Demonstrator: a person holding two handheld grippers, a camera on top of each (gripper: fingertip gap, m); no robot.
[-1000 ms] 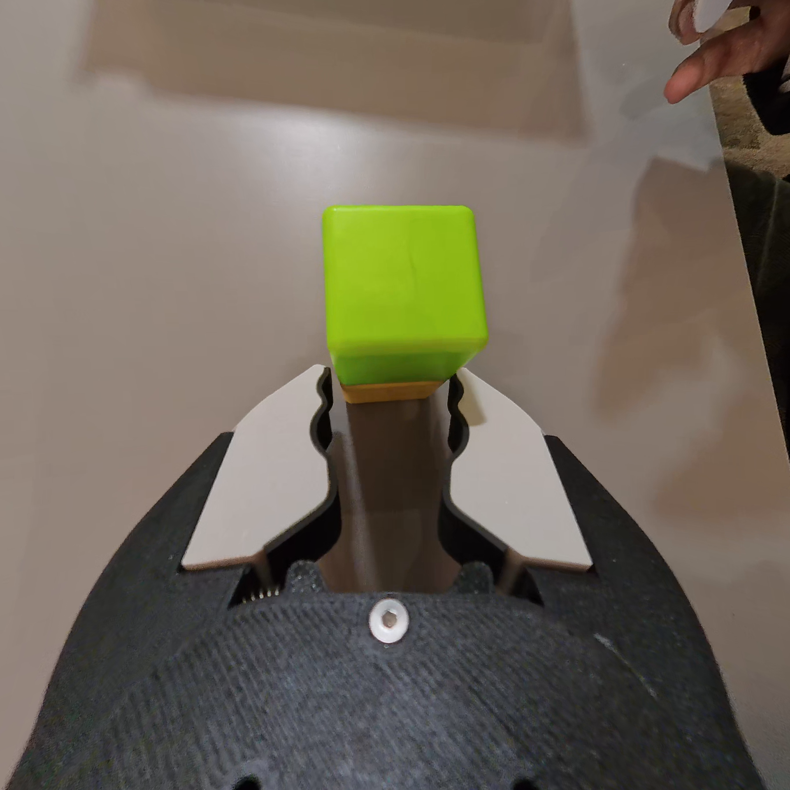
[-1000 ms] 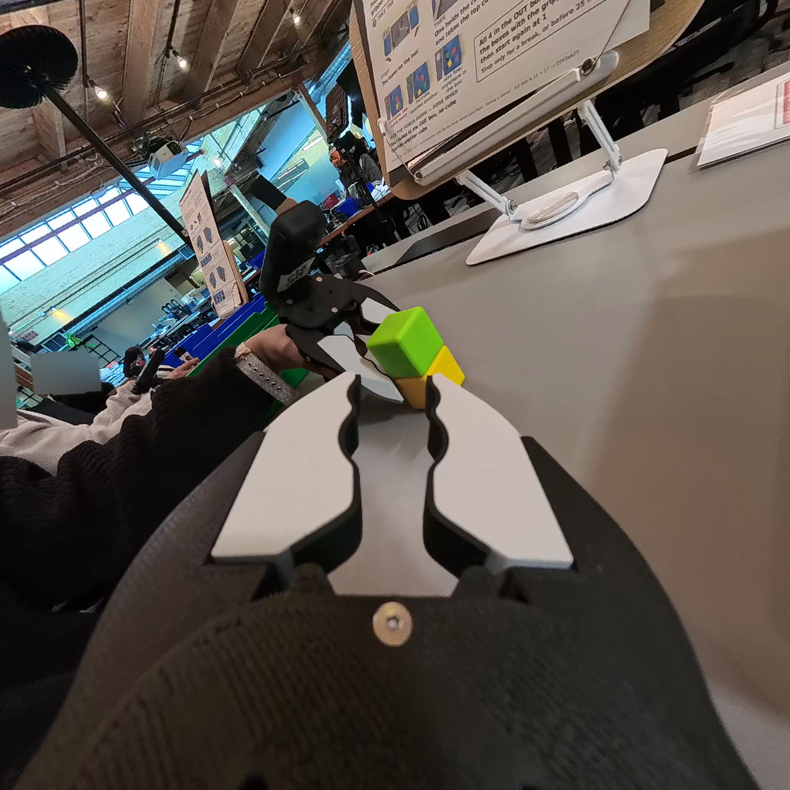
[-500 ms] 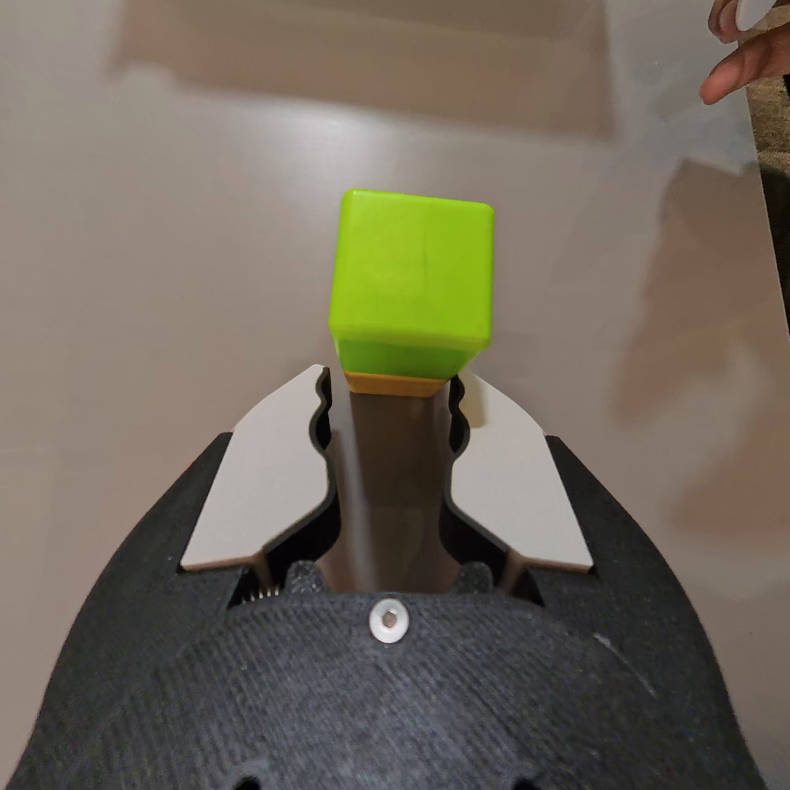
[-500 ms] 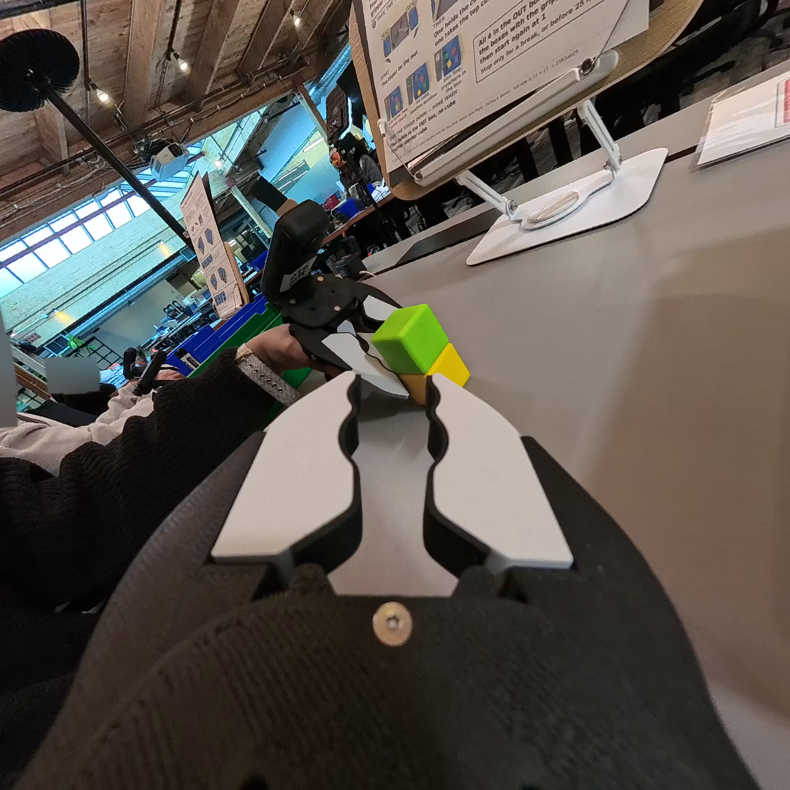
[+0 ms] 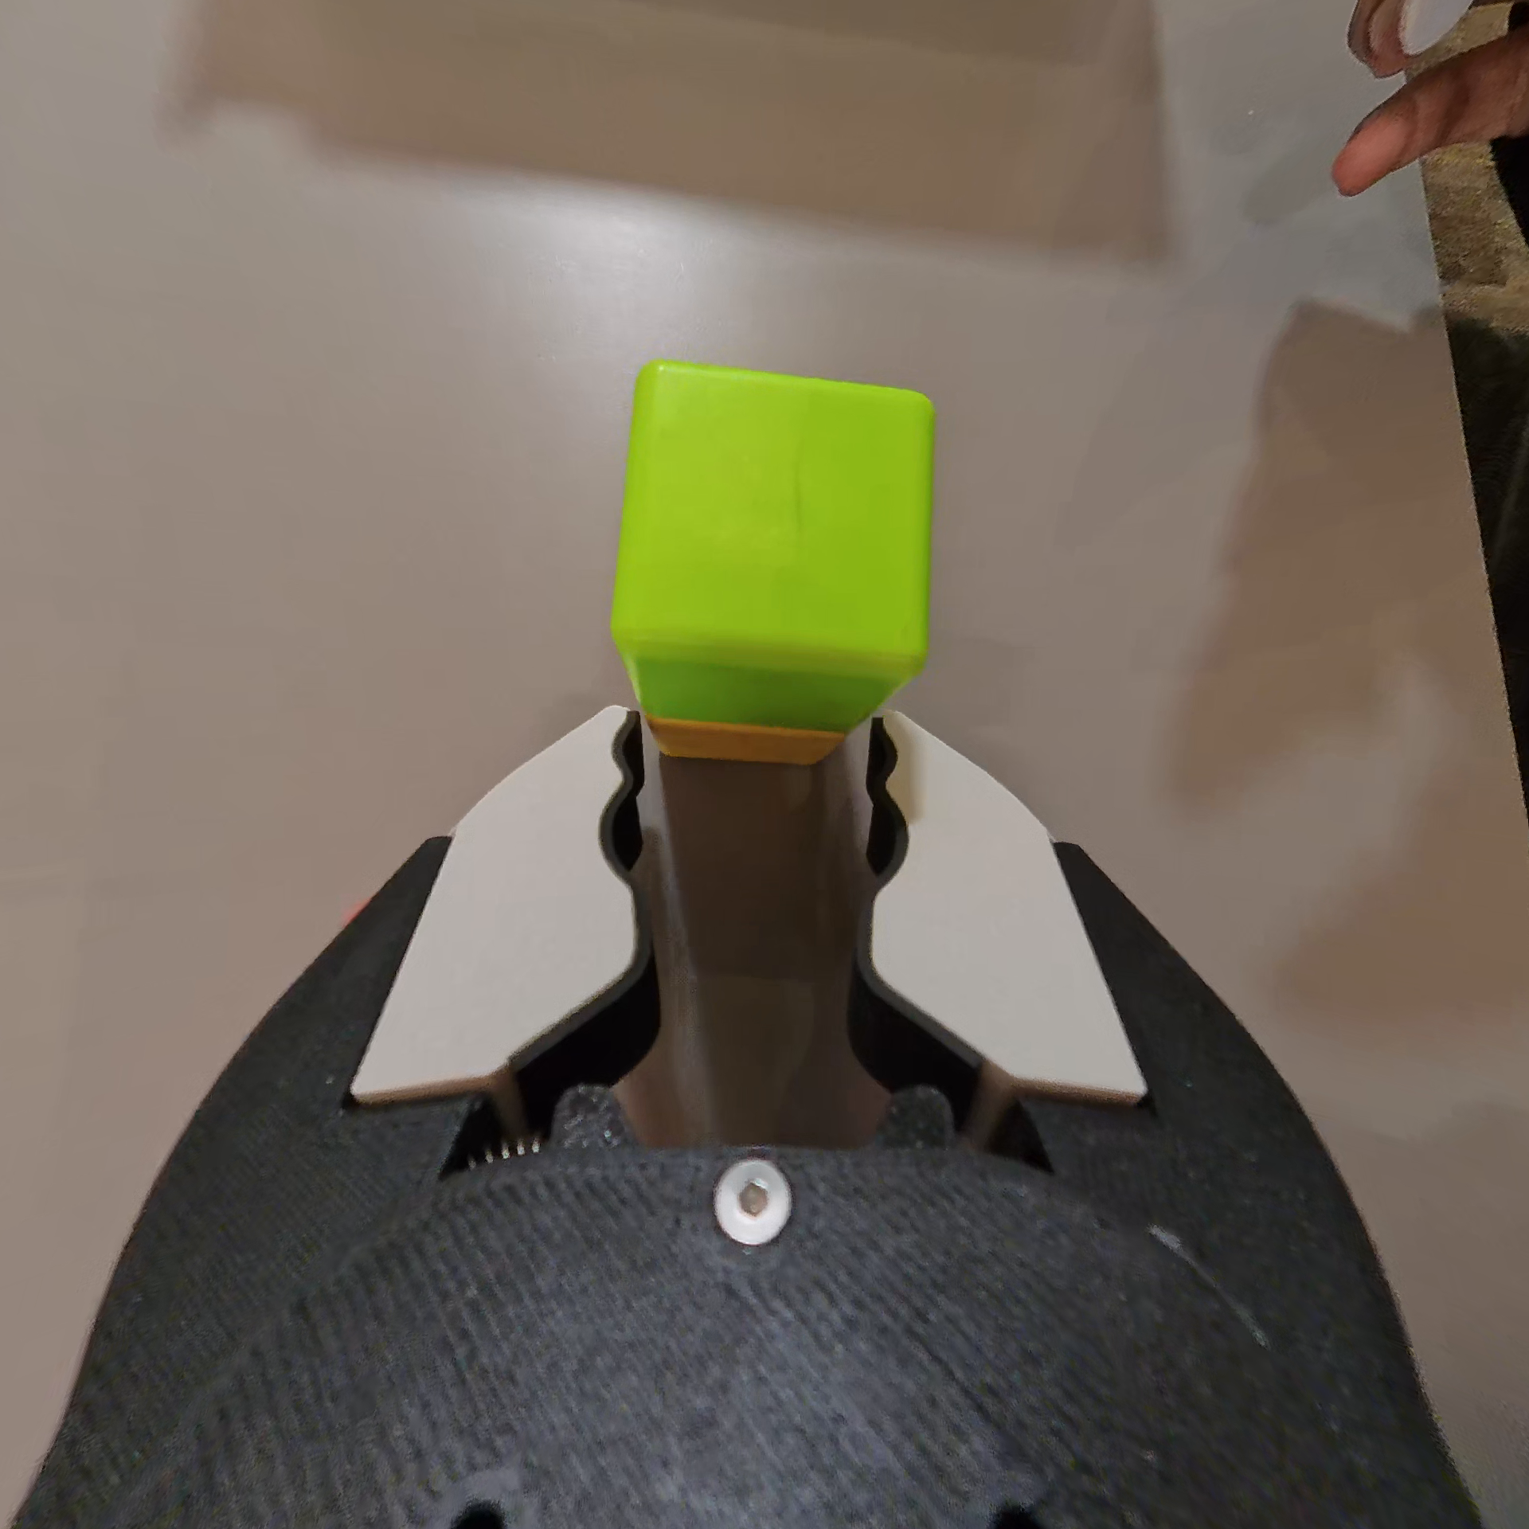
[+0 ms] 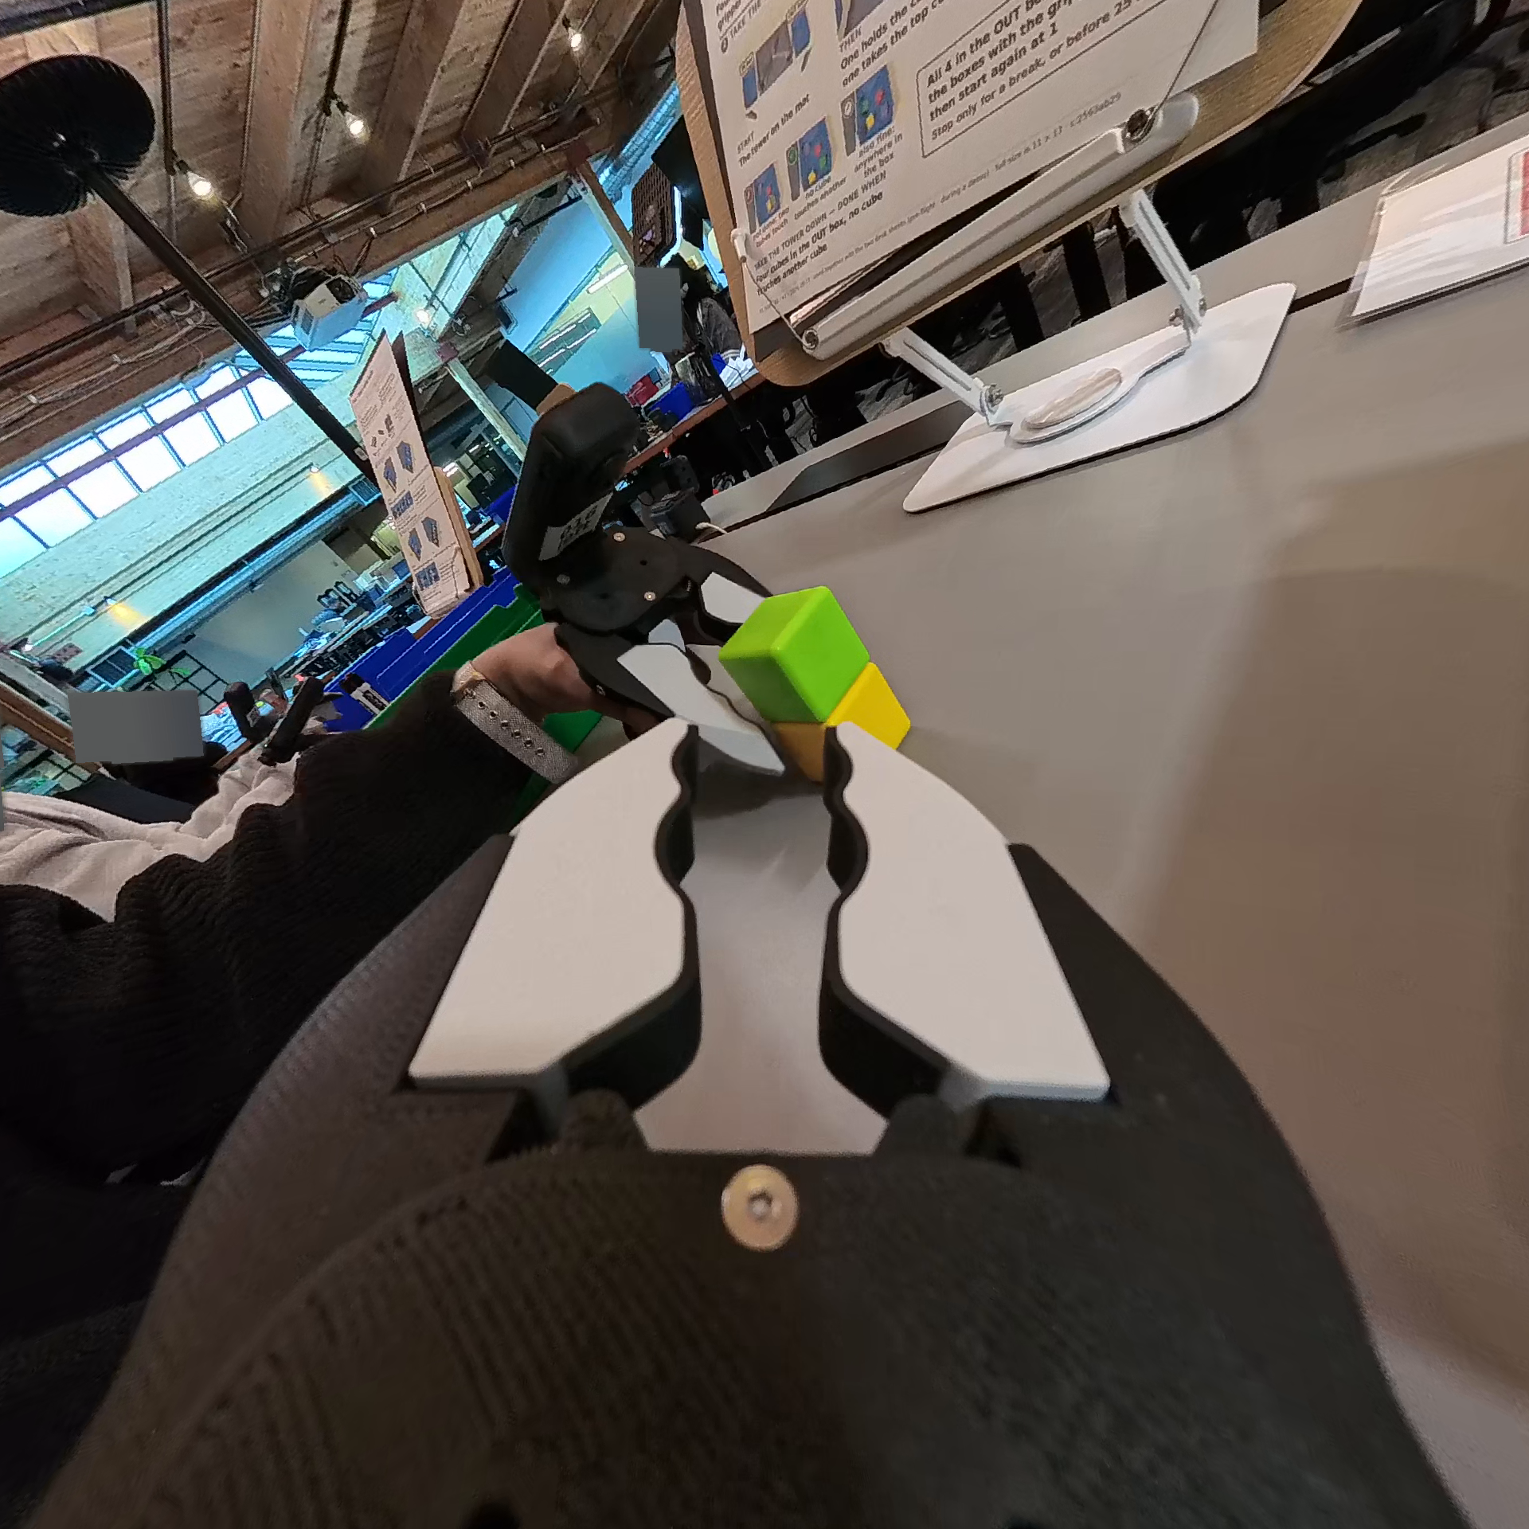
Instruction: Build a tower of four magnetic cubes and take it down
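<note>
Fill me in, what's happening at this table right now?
A person holds two grippers over a grey table. The left gripper, jaws open, flanks the yellow cube under the green cube. The right gripper hangs open just short of the stack, holding nothing.

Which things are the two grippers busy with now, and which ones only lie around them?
At the grippers: green cube, stacked on yellow cube; left gripper, open, tips at the yellow cube; right gripper, open, close before the stack.

Lying about: white stand with a printed board; paper sheet; a hand at the table edge.
</note>
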